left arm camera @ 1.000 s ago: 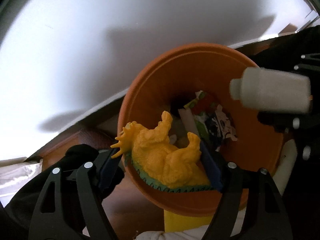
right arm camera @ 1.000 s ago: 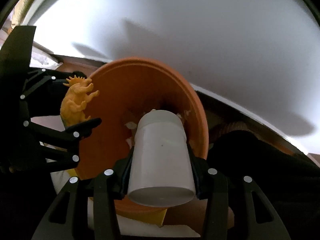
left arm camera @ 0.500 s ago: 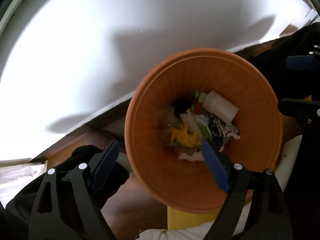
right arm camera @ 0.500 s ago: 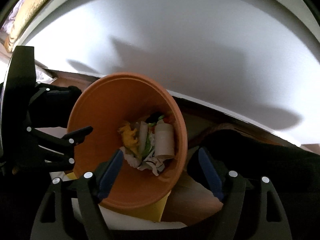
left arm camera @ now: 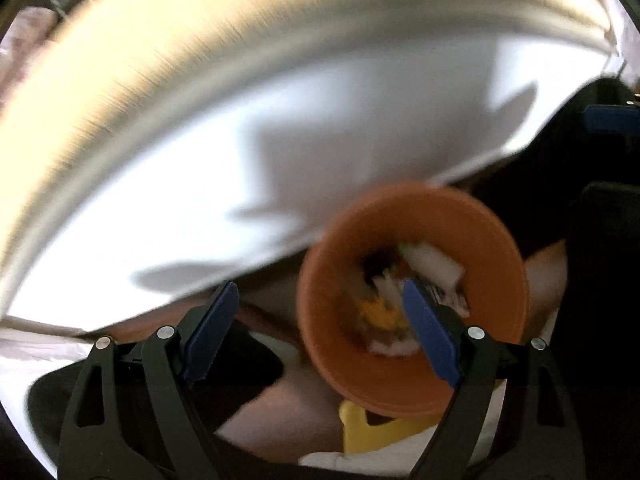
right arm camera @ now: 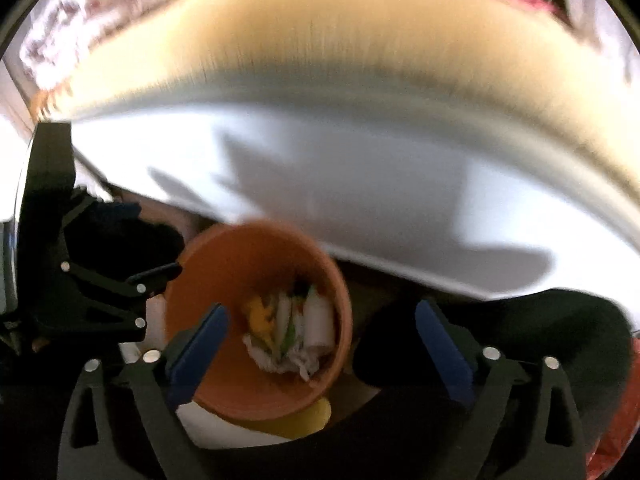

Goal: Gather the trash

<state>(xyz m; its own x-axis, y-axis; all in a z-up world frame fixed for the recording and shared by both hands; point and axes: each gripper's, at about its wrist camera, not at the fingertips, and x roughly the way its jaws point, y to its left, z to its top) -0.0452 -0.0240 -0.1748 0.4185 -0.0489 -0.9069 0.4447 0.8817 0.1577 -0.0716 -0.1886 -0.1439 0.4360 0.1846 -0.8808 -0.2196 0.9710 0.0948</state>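
An orange bin (left arm camera: 496, 248) sits below both grippers; it also shows in the right wrist view (right arm camera: 224, 264). Inside lie a yellow toy dinosaur (left arm camera: 378, 312) (right arm camera: 260, 314), a white bottle (left arm camera: 434, 262) (right arm camera: 320, 320) and crumpled paper scraps (right arm camera: 280, 356). My left gripper (left arm camera: 320, 332) is open and empty, above the bin's left rim. My right gripper (right arm camera: 320, 348) is open and empty, above the bin. Both views are motion-blurred. The left gripper's body (right arm camera: 100, 292) shows at the left of the right wrist view.
A white tabletop (left arm camera: 280, 128) (right arm camera: 380, 184) with a pale wooden edge fills the upper half of both views. A yellow object (left arm camera: 376, 432) and white cloth (right arm camera: 216, 428) lie under the bin. Dark clothing (right arm camera: 520, 336) sits to the right.
Both grippers opened: the dinosaur and the bottle dropped into the bin. Both grippers then pulled up and back, so the bin looks smaller and more table shows.
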